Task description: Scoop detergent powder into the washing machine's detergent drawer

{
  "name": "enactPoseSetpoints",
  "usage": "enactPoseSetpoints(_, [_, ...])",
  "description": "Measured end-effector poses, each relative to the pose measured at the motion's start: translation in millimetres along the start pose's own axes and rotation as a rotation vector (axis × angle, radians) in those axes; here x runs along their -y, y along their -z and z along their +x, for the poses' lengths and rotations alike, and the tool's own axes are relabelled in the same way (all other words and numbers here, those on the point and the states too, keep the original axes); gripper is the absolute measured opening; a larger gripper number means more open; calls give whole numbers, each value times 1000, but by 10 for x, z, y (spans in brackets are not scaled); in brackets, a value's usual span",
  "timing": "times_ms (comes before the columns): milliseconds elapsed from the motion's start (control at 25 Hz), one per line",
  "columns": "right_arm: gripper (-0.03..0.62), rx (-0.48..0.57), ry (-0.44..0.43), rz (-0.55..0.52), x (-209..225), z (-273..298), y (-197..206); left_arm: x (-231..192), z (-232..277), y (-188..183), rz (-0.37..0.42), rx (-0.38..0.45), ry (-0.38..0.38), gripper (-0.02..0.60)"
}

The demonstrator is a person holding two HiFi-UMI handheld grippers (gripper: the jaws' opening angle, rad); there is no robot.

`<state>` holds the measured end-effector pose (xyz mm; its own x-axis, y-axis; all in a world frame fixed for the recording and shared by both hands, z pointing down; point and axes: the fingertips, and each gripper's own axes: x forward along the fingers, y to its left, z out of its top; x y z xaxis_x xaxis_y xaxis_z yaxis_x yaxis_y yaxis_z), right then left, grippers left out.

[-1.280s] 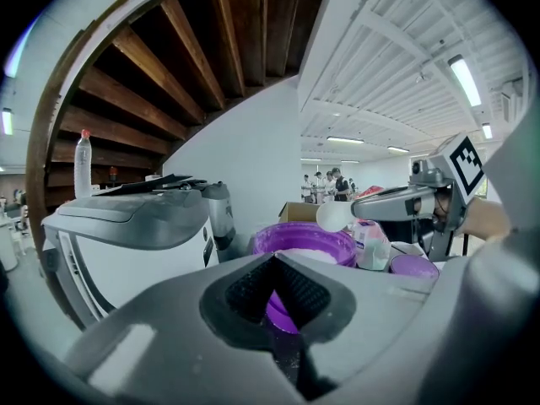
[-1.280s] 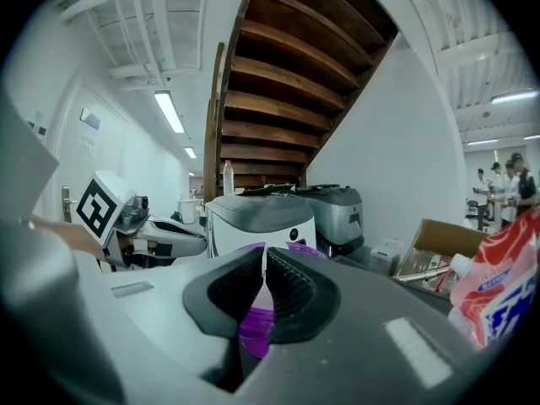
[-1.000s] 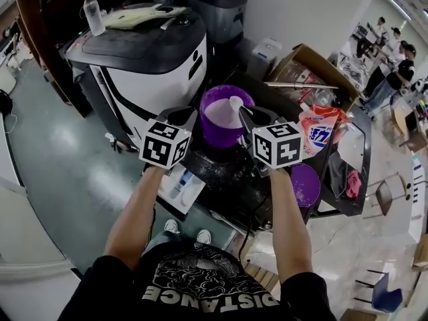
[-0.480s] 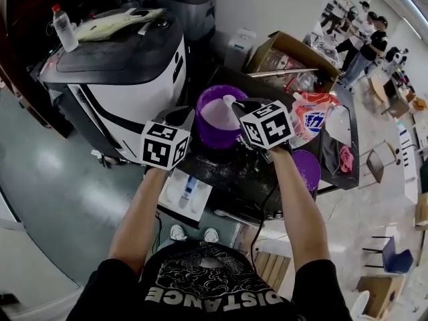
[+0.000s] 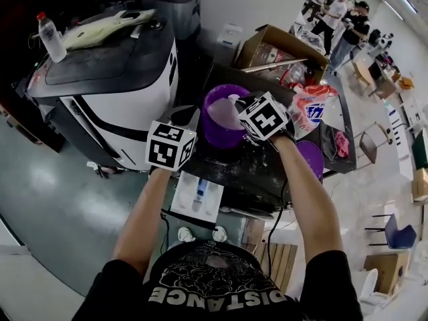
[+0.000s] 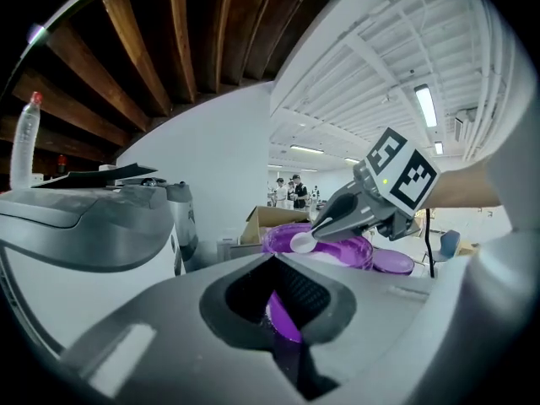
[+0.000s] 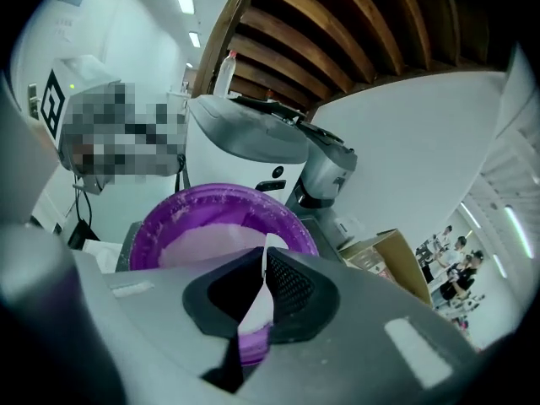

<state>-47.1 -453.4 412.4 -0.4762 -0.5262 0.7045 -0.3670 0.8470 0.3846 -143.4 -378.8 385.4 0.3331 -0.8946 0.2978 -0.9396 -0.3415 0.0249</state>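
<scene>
Standing open in the lower middle of the head view, the white detergent drawer (image 5: 197,196) juts from the front of the dark-topped washing machine (image 5: 251,179), well apart from both grippers and below them. Specks of white dust lie on the machine's top.

Just above the drawer in the frame, the left gripper (image 6: 278,302) has its jaws drawn together on the near wall of the purple tub (image 5: 210,136), whose purple shows in the narrow gap between them. The tub stands on the machine's top at the centre of the frame and holds pale powder (image 7: 202,243).

To the tub's right, the right gripper (image 7: 263,285) is clamped on the thin white handle of the scoop (image 6: 301,241). The scoop's bowl hangs over the tub, just above its rim; whether it carries powder I cannot tell.

Right of centre, a red-and-white detergent bag (image 5: 311,109) lies beside the tub, with a purple lid (image 5: 311,160) lower right of it.

Farther off, a cardboard box (image 5: 267,42) sits upper right of centre, a white-and-black machine (image 5: 127,105) fills the upper left with a bottle (image 5: 51,37) on top, and people (image 5: 334,9) stand in the upper right corner.
</scene>
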Motion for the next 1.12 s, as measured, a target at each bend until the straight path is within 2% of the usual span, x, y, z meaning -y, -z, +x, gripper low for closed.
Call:
enactPoseSetpoints(360, [35,-105,48,-51,-28,102,3,-49,54,7,18,3,81,0])
enactPoseSetpoints(680, [37,-215,72,-159,-29,185,70,-86,87,-11,29,4,126,0])
enactPoseSetpoints(840, [36,-261,55,-190,-52,228,95,-83,93,6,30,2,144,0])
enactPoseSetpoints(1120, [35,-307,-3,-181,-104,265,97,-37,98,4,39,1,169,0])
